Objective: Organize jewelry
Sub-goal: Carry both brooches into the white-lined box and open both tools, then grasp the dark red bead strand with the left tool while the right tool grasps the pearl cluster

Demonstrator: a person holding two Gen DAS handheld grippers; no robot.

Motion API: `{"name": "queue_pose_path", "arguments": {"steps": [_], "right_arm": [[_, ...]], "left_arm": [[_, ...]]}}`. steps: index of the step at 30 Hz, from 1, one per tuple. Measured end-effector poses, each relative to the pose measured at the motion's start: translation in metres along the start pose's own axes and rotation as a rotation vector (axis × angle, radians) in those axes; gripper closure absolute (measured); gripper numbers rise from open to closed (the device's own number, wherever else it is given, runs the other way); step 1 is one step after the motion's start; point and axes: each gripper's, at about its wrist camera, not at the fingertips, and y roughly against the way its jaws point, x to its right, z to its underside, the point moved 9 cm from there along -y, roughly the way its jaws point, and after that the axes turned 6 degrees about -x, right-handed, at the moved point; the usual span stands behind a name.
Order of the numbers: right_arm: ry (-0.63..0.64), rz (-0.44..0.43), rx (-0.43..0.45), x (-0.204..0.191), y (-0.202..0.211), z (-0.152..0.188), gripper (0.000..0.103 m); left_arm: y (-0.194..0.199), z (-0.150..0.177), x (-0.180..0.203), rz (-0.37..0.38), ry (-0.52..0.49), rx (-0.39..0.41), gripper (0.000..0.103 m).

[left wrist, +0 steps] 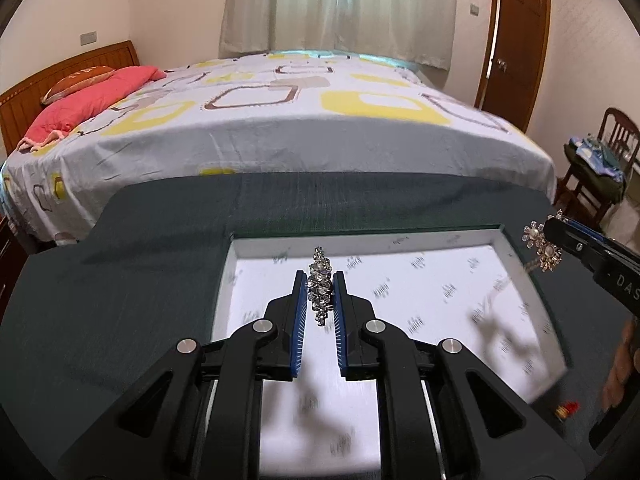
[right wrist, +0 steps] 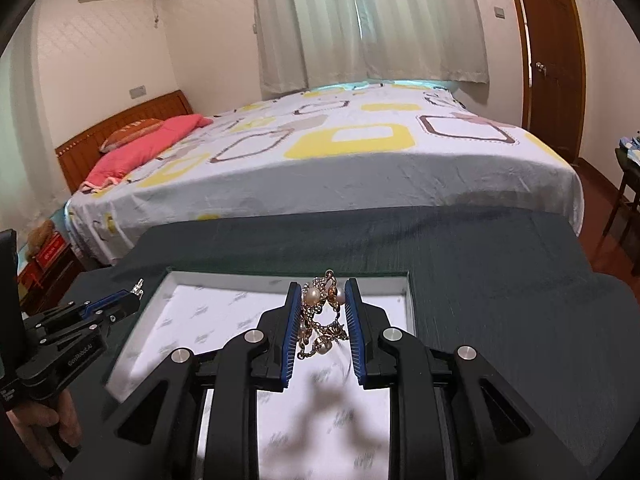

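My left gripper (left wrist: 320,278) is shut on a silver crystal brooch (left wrist: 319,286) and holds it above a white paper-lined box (left wrist: 532,280). My right gripper (right wrist: 322,292) is shut on a gold piece with pearls and a chain (right wrist: 322,312), hanging over the same box (right wrist: 168,280). In the left wrist view the right gripper (left wrist: 550,236) enters from the right edge with its pearl flower jewelry (left wrist: 540,246) showing. The right wrist view shows the left gripper (right wrist: 134,294) at the left, held by a hand, with a glint of crystal at its tip.
The box sits on a dark green cloth-covered table (left wrist: 120,264). Behind it stands a bed (left wrist: 280,120) with a patterned sheet and a pink pillow (left wrist: 92,100). A wooden chair (left wrist: 600,168) with clothes is at the right, a small red object (left wrist: 568,410) lies by the box.
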Motion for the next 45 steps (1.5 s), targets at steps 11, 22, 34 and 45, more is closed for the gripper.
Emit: {"name": "queue_pose_path", "arguments": {"steps": [11,22,34,45], "right_arm": [[-0.015,0.057,-0.19,0.021,-0.074,0.022,0.082],[-0.035,0.039,-0.163,0.022,-0.053,0.023,0.053],[-0.005,0.003,-0.09,-0.004,0.045,0.072,0.053],[0.017,0.009,-0.138,-0.013,0.101,0.16,0.053]], "left_arm": [[-0.09,0.01,-0.001,-0.009,0.025,-0.216,0.086],[-0.076,0.005,-0.003,-0.021,0.031,-0.175,0.044],[0.035,0.053,-0.001,-0.016,0.017,-0.052,0.032],[0.097,0.139,0.0,-0.036,0.039,-0.082,0.025]]}}
